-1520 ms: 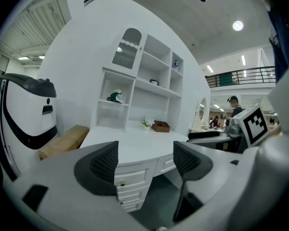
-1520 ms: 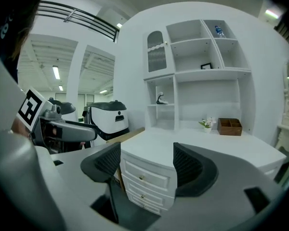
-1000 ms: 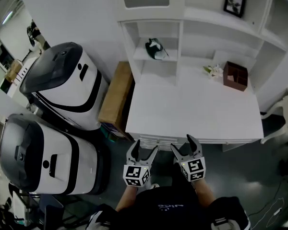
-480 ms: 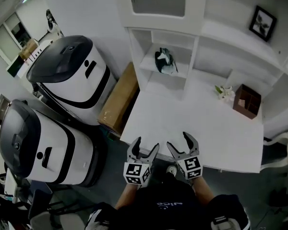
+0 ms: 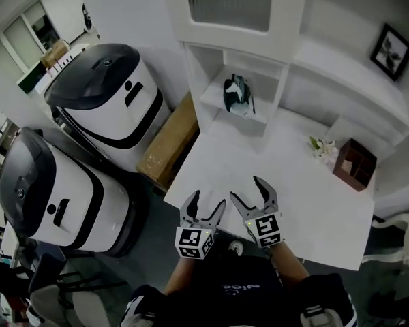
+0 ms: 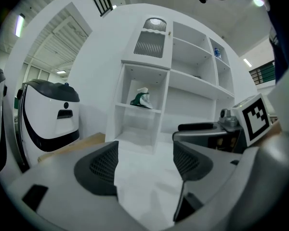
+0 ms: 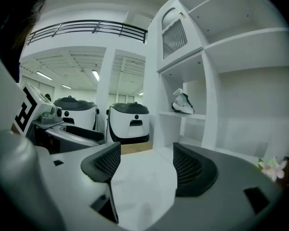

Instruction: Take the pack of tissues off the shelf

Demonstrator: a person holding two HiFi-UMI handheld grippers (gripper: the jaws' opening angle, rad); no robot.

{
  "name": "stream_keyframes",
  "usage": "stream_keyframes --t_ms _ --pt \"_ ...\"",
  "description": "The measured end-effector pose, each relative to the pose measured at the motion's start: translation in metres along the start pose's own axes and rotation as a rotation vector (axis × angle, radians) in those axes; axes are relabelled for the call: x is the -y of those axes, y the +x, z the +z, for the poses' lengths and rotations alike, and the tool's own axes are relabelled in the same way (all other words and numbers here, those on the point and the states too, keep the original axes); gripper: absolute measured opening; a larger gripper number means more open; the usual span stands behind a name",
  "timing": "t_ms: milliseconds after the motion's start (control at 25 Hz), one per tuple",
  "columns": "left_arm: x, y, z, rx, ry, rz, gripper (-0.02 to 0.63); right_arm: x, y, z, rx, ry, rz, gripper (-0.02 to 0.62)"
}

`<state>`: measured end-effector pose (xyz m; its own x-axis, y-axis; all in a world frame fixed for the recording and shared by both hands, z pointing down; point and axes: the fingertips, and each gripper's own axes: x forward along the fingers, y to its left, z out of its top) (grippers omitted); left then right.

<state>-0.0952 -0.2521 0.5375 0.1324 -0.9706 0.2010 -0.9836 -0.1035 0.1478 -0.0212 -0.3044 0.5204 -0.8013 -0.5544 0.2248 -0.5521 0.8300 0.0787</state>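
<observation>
The pack of tissues [image 5: 237, 95], green, white and dark, lies on a low shelf of the white shelving unit [image 5: 240, 118], in its left cubby. It also shows as the pack [image 6: 142, 99] in the left gripper view and the pack [image 7: 182, 104] in the right gripper view. My left gripper [image 5: 204, 206] hangs open over the near edge of the white desk [image 5: 286, 176], nothing between its fingers. My right gripper [image 5: 251, 193] is open beside it, a little further over the desk, also empty. Both are well short of the shelf.
Two large white and black machines [image 5: 102, 94] [image 5: 48, 196] stand on the floor at left. A brown cardboard box [image 5: 170, 142] leans between them and the desk. On the desk's right are a small white flower [image 5: 323, 148] and a brown wooden organiser [image 5: 354, 165]. A framed picture [image 5: 391, 43] sits higher up.
Both grippers have come forward from the desk's front edge to over its surface. The view has shifted so the shelf with the tissue pack sits closer.
</observation>
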Motion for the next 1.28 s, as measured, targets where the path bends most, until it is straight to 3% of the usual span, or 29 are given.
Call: stream_keyframes --t_ms 400,520,1000,1200,1280 --pt "-0.019 0.011 0.01 0.022 -0.036 0.025 0.353 0.067 0.059 0.124 0.19 -0.15 -0.114 0.321" --pt "-0.029 0.013 0.012 0.023 -0.047 0.019 0.353 0.083 0.079 0.145 0.22 -0.145 -0.124 0.31" --pt "-0.075 0.021 0.022 0.011 -0.044 0.019 0.352 0.131 0.148 0.142 0.146 -0.061 -0.229 0.291" --pt "-0.081 0.027 0.021 -0.005 -0.04 -0.008 0.35 0.14 0.162 0.136 0.121 -0.053 -0.253 0.215" --pt "-0.085 0.029 0.023 -0.006 -0.036 -0.014 0.35 0.143 0.163 0.134 0.117 -0.054 -0.273 0.138"
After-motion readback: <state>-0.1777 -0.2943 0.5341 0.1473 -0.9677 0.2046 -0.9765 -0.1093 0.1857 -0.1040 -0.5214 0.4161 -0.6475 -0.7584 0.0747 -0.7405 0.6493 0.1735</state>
